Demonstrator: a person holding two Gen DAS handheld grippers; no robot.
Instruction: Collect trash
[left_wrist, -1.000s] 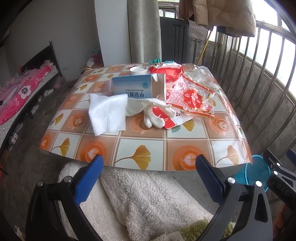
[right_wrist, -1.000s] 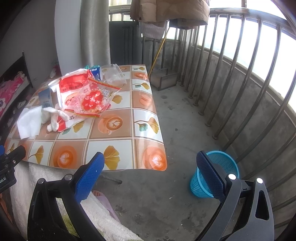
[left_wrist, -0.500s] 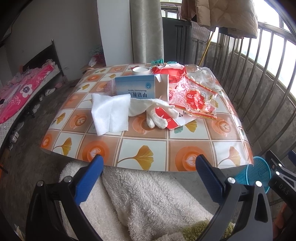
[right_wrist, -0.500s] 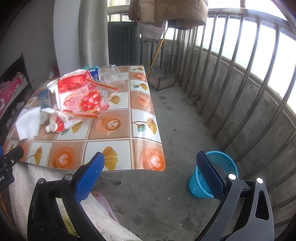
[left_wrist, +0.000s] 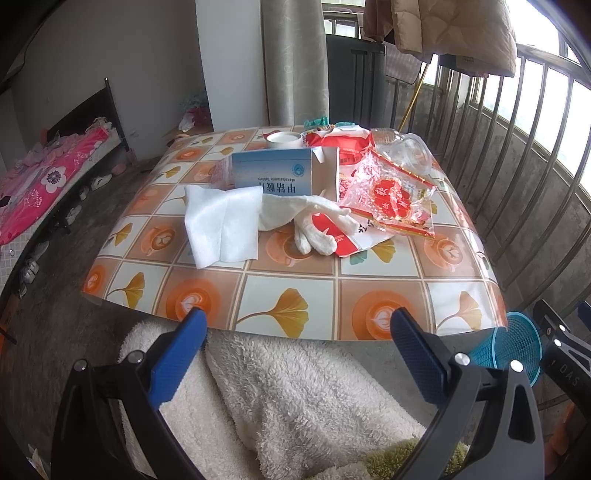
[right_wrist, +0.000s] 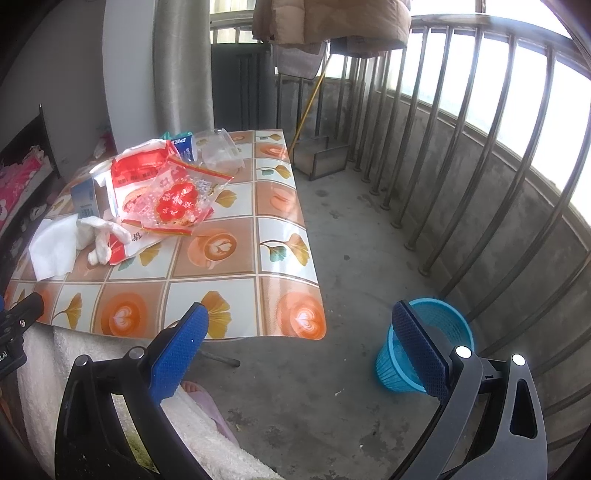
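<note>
Blue-padded left gripper and right gripper both wide apart, empty.
Table now slightly nearer; blue box reads "Mecobalamin Tablets".

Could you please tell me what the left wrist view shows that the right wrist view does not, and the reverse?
Only the left wrist view shows the small white cup behind the blue box, whose printed front faces it, and the left tool, open. Only the right wrist view shows the dustpan on the floor past the table and the right tool, open. Both show the table, the white tissue, the white glove, the red-printed bag and the blue basket.
</note>
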